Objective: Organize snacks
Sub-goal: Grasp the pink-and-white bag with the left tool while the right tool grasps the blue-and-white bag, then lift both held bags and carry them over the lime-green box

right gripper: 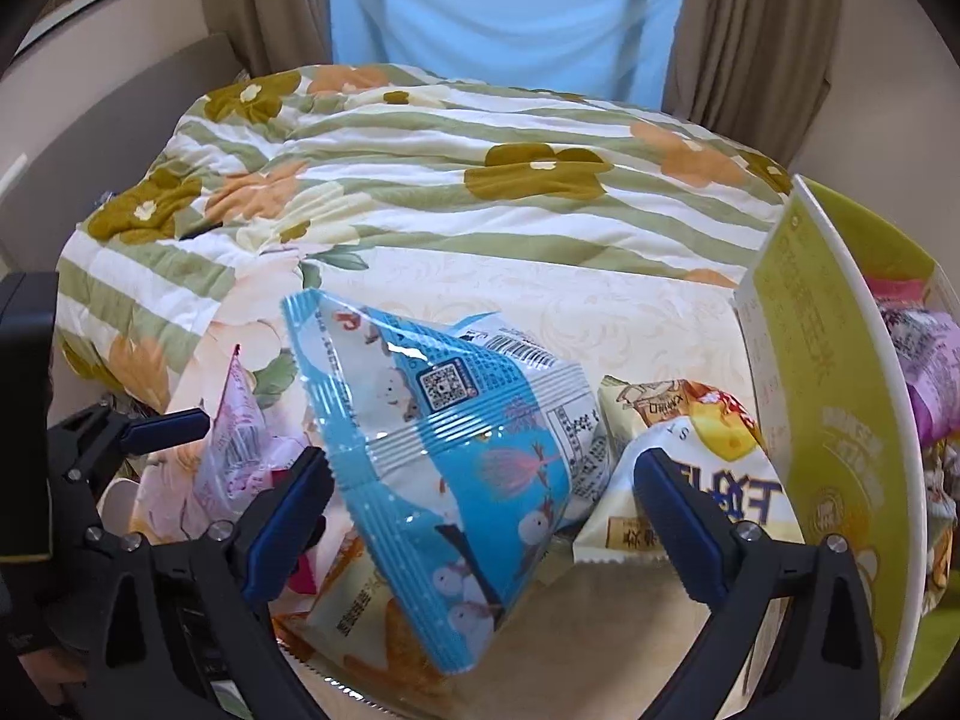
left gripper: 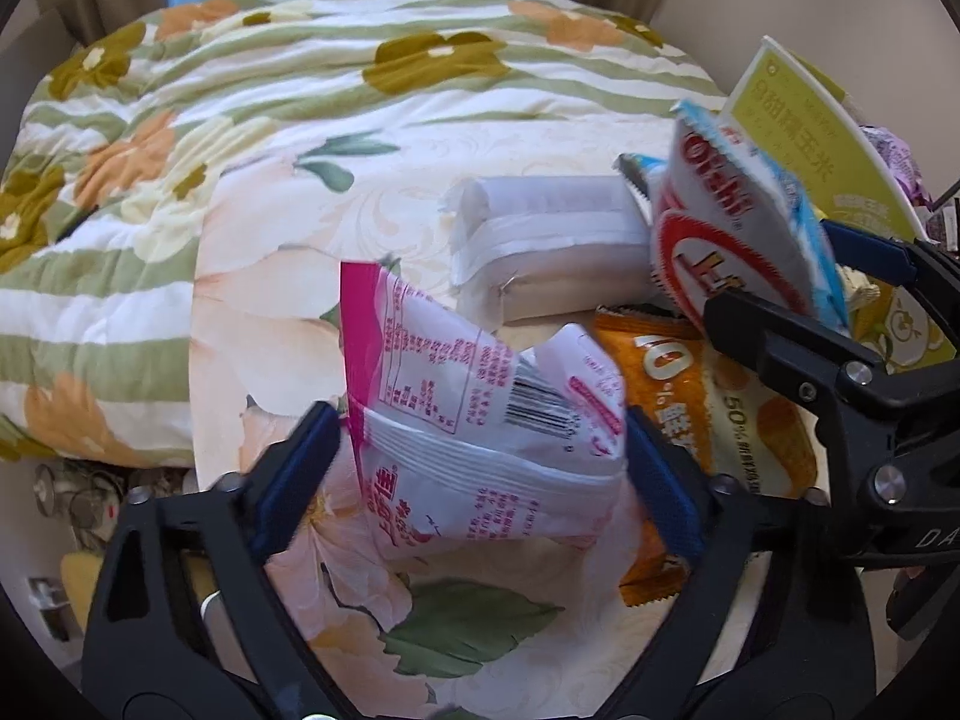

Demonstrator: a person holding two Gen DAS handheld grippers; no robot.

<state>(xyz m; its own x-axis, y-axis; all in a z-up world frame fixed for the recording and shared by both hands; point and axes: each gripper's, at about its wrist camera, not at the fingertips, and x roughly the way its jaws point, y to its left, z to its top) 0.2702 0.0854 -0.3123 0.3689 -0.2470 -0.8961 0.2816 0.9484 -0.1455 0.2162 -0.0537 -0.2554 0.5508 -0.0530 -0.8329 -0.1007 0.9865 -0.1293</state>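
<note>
My left gripper [left gripper: 474, 456] is shut on a pink-and-white snack bag [left gripper: 480, 414], held above the floral sheet. My right gripper [right gripper: 480, 498] is shut on a blue-and-white Oishi snack bag [right gripper: 456, 450]; the right gripper and its bag also show in the left wrist view [left gripper: 726, 228], at the right. An orange snack pack [left gripper: 720, 420] lies on the bed below both. A white wrapped pack [left gripper: 552, 252] lies further back. A cream-yellow snack bag [right gripper: 678, 480] lies to the right of the blue bag. A yellow-green cardboard box [right gripper: 834, 420] stands at the right with purple packets [right gripper: 930, 378] inside.
A green-striped floral quilt [right gripper: 420, 180] covers the far part of the bed. Brown curtains [right gripper: 750, 18] and a blue window blind [right gripper: 498, 6] are behind. The bed's left edge drops to cluttered floor [left gripper: 78, 492].
</note>
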